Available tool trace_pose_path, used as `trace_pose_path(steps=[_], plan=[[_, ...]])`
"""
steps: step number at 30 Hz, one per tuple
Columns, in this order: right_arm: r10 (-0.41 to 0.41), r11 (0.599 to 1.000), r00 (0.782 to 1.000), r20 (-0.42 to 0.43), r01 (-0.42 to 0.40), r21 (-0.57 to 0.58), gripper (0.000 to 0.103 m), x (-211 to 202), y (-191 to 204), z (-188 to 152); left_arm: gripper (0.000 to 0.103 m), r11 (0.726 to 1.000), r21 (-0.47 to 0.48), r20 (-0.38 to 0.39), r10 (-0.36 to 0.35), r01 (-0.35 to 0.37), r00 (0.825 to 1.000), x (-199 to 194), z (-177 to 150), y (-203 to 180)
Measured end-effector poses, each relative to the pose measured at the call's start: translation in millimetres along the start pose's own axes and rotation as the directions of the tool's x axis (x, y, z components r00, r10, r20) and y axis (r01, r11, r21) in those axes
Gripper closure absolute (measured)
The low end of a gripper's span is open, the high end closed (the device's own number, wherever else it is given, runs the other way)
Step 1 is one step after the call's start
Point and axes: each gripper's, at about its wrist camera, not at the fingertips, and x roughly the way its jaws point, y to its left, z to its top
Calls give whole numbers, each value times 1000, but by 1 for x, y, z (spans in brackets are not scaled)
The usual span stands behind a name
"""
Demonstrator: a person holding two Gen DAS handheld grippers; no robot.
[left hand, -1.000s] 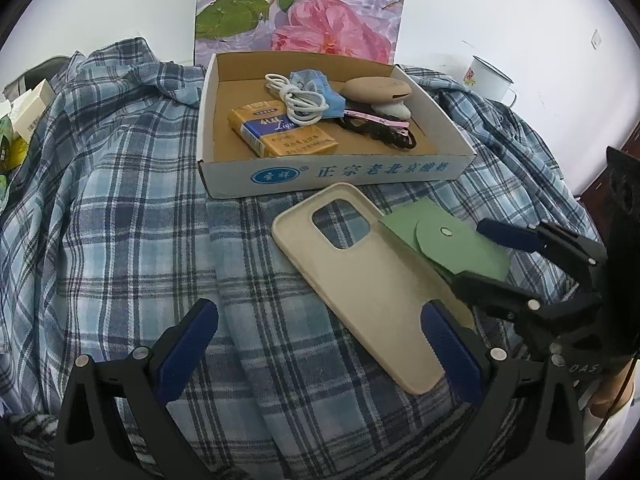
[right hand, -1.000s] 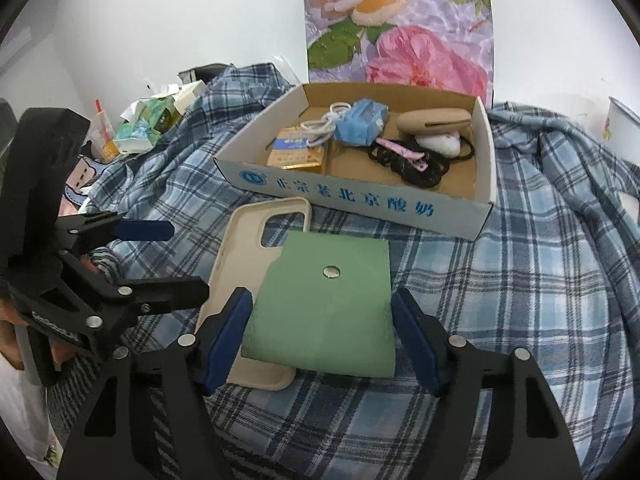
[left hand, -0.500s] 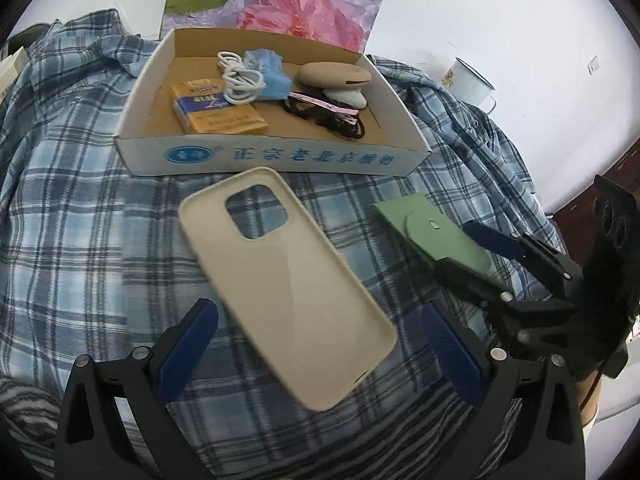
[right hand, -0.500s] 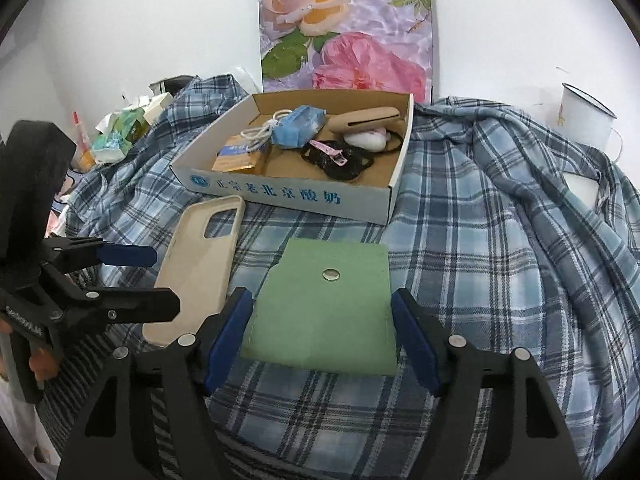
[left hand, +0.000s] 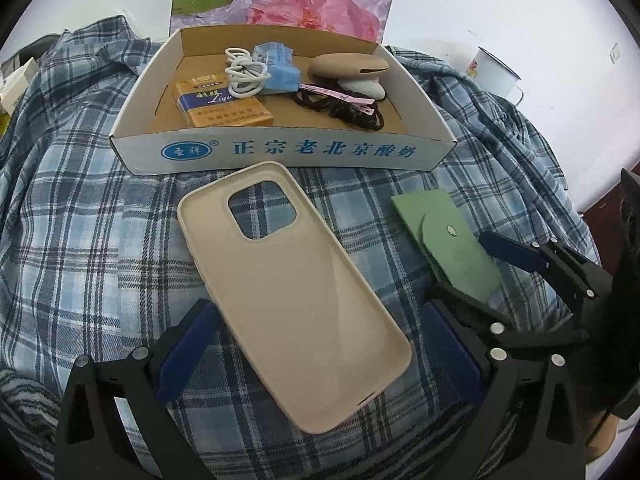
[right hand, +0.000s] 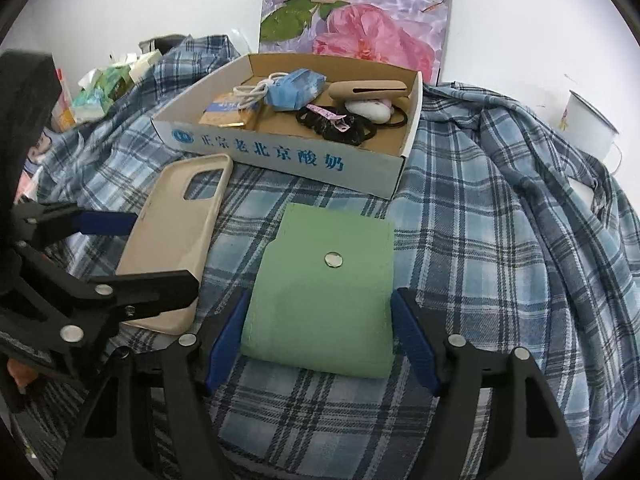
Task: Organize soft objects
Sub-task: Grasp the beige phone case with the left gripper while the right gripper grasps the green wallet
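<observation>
I've got the right tongs [right hand: 320,344] straddling the green pouch [right hand: 324,292] at lower centre of the right view, pads just beside its two side edges, not clearly pressing, so I call them apart. Left tongs [left hand: 316,356] are apart too, spread either side of the beige phone case [left hand: 292,292] in the lower middle of the left view, not touching it. Both lie flat on the plaid cloth [left hand: 88,220], just in front of the cardboard box [left hand: 280,152]. To do this well I'd bring each pair lower so the pads meet the edges squarely, close gently since both things flex, then lift clear of the box's front wall. The right view shows the pouch whole, with its snap; the left view sees it only at right, partly hidden behind the right tongs. The left view shows the case whole; the right view has its near end covered by the left tongs.
</observation>
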Motion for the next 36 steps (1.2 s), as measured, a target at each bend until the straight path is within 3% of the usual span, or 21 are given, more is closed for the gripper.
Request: trace_pose_path(steps=[9,15,17,19,26,32,36], plan=[[42,998,999,26,-43,39,33,-4,-6,1,4,998,-42,41,45,-44,998,-2,1,5],[58,994,996,70,-64,85,33,-12,-15,-1,5,989,-57,51,136,-134,989,9,11,-2],[70,991,993,91,-80,110,33,-16,-21,-1,13,980,-54,68,195,-191,978,11,11,-4],[82,987,991,106,-95,128,33,-18,-25,-1,13,975,-51,81,218,-215,972,12,10,-5],[93,984,988,126,-110,137,33,-22,-27,-2,21,981,-55,93,193,-188,977,5,5,-1],[98,982,984,147,-119,144,33,-26,-28,-3,22,991,-37,70,133,-131,989,-4,-3,-2],[96,983,984,148,-117,143,33,-27,-27,-4,21,987,27,84,158,-161,984,-2,-8,-10]])
